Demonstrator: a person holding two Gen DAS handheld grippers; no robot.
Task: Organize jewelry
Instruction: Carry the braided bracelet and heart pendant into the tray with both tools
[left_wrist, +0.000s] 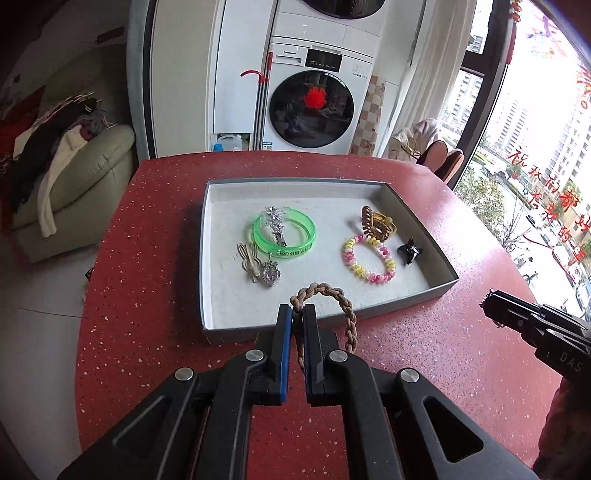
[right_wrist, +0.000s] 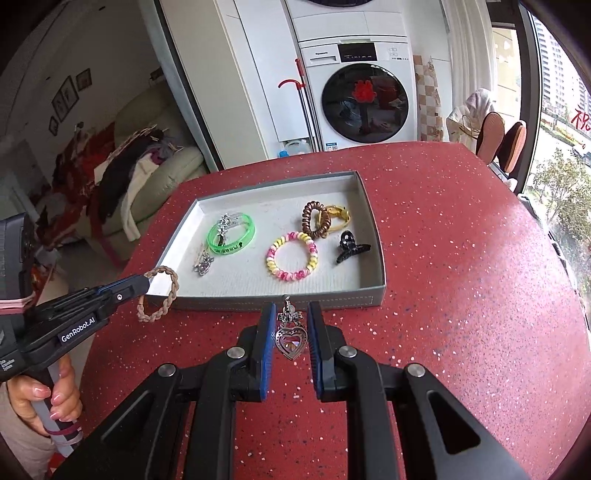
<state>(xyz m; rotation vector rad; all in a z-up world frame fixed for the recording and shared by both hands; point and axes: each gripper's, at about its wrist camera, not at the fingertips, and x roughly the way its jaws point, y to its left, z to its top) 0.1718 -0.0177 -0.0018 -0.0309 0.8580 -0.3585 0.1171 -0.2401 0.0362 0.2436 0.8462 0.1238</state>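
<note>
A grey tray (left_wrist: 406, 302) (right_wrist: 375, 236) on the red table holds green bangles (left_wrist: 284, 230) (right_wrist: 232, 233), a silver clip, a pink-yellow spiral tie (left_wrist: 367, 258) (right_wrist: 291, 260), a brown spiral tie (right_wrist: 317, 219) and a black claw clip (left_wrist: 409, 251) (right_wrist: 351, 247). My left gripper (left_wrist: 298, 314) (right_wrist: 146, 284) is shut on a braided tan hair tie (left_wrist: 332, 299) (right_wrist: 162, 295) just above the tray's near edge. My right gripper (right_wrist: 291, 321) (left_wrist: 487, 306) stands before the tray's near wall; a silver heart pendant (right_wrist: 291, 338) hangs between its fingers, with a gap on each side.
The round red speckled table (left_wrist: 443, 354) (right_wrist: 461, 295) ends at the left near a cream sofa with clothes (left_wrist: 74, 173). A washing machine (left_wrist: 314, 107) stands behind the table. A window (left_wrist: 535, 147) is on the right.
</note>
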